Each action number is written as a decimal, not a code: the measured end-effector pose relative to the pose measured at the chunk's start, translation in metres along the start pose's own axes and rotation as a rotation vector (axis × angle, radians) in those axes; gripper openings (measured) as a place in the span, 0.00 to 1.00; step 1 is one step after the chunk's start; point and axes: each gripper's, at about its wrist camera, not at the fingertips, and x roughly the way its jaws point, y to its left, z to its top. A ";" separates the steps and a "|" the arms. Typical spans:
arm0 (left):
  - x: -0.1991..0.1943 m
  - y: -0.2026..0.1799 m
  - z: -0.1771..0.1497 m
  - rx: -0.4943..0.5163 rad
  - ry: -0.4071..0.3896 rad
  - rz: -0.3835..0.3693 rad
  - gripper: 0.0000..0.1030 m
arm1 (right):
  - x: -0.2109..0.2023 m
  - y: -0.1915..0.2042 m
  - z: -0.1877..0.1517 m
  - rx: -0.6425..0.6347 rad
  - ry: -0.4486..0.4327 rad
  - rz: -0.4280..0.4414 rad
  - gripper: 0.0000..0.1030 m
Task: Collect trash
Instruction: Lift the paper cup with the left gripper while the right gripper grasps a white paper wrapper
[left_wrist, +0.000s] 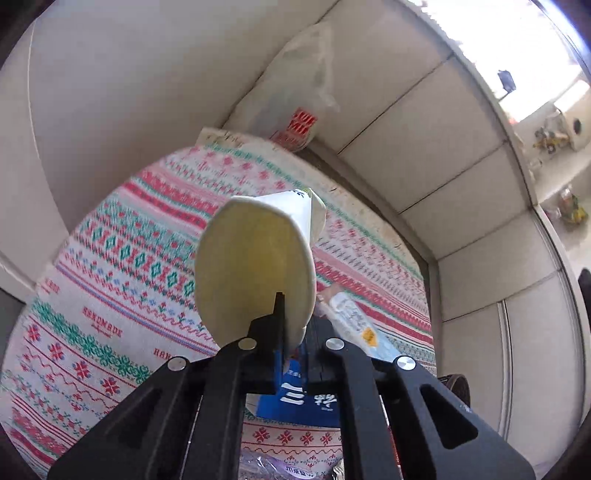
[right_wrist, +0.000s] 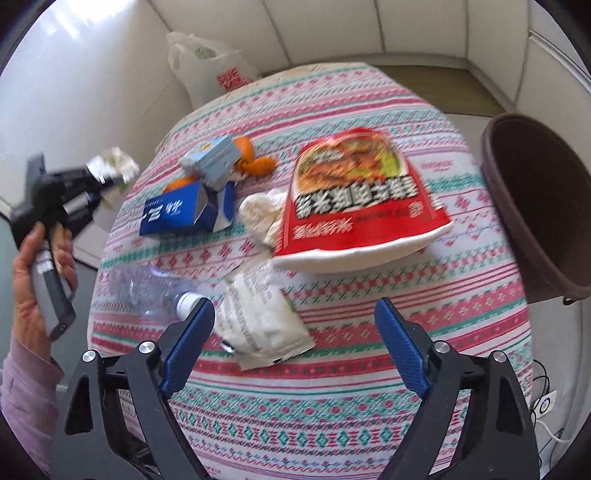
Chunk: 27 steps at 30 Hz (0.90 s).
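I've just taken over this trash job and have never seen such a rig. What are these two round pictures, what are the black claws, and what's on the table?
There is no robot: a person carries a two-finger gripper in each hand, and a fisheye camera on each looks along its fingers. The left view shows the left gripper shut on the rim of a paper cup. The right view shows the right gripper open above the patterned table. On the table lie a red noodle bowl, blue carton, clear bottle, white wrapper, tissue and orange peel. A brown bin stands at the right.
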 end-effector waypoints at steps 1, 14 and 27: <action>-0.011 -0.011 -0.001 0.043 -0.027 -0.005 0.06 | 0.006 0.003 -0.002 -0.005 0.015 0.001 0.80; -0.083 -0.065 -0.039 0.298 -0.120 -0.089 0.06 | 0.063 0.020 -0.017 -0.050 0.043 -0.001 0.54; -0.076 -0.065 -0.043 0.303 -0.111 -0.088 0.06 | 0.036 0.027 -0.015 -0.084 -0.008 0.073 0.08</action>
